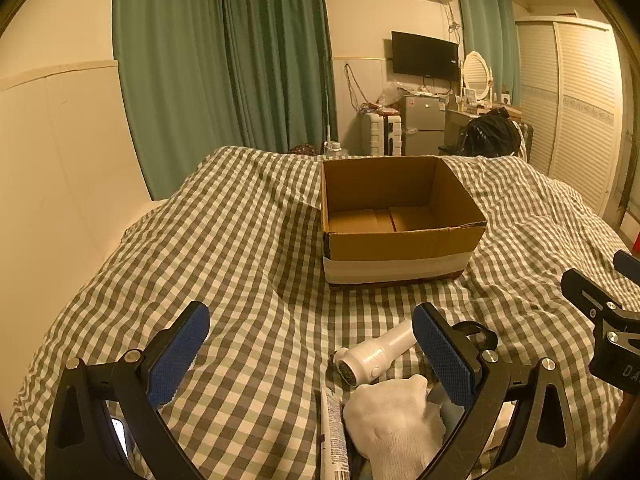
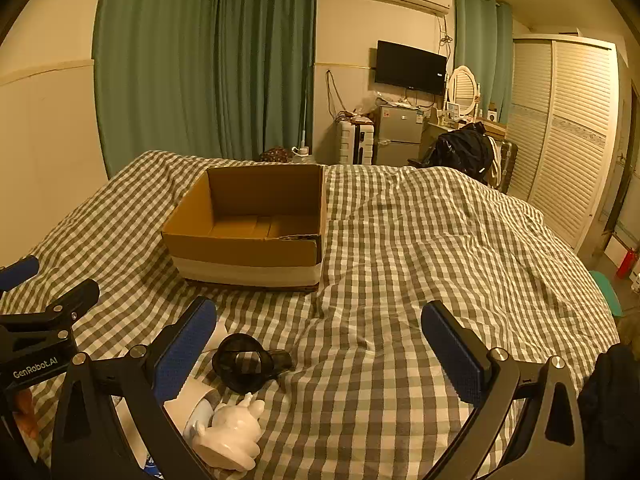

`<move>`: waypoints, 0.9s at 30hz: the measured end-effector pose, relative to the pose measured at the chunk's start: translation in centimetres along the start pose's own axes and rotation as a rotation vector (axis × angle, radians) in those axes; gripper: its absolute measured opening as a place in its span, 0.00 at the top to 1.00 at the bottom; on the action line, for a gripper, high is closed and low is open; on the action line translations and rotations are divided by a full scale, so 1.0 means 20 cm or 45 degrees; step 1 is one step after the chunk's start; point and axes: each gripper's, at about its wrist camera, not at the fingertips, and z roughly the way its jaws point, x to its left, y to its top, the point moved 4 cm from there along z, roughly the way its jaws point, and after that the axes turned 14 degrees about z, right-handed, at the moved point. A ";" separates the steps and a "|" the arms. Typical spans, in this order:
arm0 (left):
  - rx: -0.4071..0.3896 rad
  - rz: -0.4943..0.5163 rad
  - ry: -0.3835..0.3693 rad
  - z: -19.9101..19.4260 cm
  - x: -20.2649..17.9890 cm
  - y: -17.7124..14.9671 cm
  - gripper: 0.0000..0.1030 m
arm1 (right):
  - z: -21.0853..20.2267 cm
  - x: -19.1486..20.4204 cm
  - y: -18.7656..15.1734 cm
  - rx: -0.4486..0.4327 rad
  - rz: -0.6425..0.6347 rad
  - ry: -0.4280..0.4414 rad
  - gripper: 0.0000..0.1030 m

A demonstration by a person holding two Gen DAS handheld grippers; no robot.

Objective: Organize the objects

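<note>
An open, empty cardboard box [image 1: 400, 240] sits on the checkered bed; it also shows in the right wrist view [image 2: 244, 248]. My left gripper [image 1: 310, 344] is open above the bedspread. Near its right finger lie a white handheld device [image 1: 380, 354], a white sock or glove [image 1: 396, 420] and a tube [image 1: 334, 432]. My right gripper [image 2: 320, 344] is open. By its left finger lie a black round-headed object [image 2: 244, 362], a white figurine [image 2: 232, 432] and a white cylinder [image 2: 192, 396]. Each gripper shows at the edge of the other's view.
The checkered green-and-white bedspread [image 2: 400, 260] covers the whole bed. A white wall [image 1: 60, 180] is at the left, green curtains [image 1: 224, 60] behind. A fridge [image 2: 400, 136], a TV and louvred wardrobe doors [image 2: 568, 140] stand beyond the bed.
</note>
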 end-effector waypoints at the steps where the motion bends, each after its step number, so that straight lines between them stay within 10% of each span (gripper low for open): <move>1: 0.000 -0.002 0.000 0.00 0.00 0.00 0.00 | 0.00 0.00 0.00 0.001 -0.002 0.003 0.00; 27: -0.024 -0.044 0.009 -0.05 0.05 -0.01 0.00 | -0.03 0.06 -0.01 0.007 -0.035 0.048 0.00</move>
